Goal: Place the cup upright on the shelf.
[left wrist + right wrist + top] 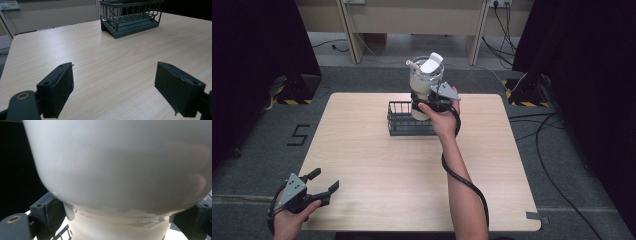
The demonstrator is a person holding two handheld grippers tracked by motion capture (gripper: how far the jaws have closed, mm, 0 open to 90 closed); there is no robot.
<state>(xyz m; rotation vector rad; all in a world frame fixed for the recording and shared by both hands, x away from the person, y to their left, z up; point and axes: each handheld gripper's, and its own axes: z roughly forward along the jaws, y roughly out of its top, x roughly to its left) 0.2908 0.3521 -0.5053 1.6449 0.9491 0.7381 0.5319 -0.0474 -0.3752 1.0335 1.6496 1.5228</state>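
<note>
Two tools are in use over a light wood-grain desk [377, 170]. Right tool [428, 104]: held out over the far middle of the desk, jaws clamped on the lower part of a white container [424, 85]. In the high view the container stands upright in the grip, with a clear upper section, a white flip lid [431, 63] and a short spout [411, 64] at its left. It sits directly above the right end of a dark wire basket [404, 120], its base at or just inside the basket's rim; whether it touches the basket cannot be told. In the right gripper view the white body of the container [120, 170] bulges wide above a narrower lower part, which lies between the two black pads [53, 216], both pressed against it; a bit of the basket wire shows below.

Left tool [323, 181]: held at the near left corner of the desk, well apart from the basket and container. Its jaws stand wide with nothing between them. In the left gripper view the pads [61, 92] hang over bare desk [110, 70], and the wire basket [131, 17] stands farther off, showing upright bars and a flat floor.

A black cable [462, 177] trails along the right forearm. Grey carpet [262, 170] surrounds the desk.
</note>
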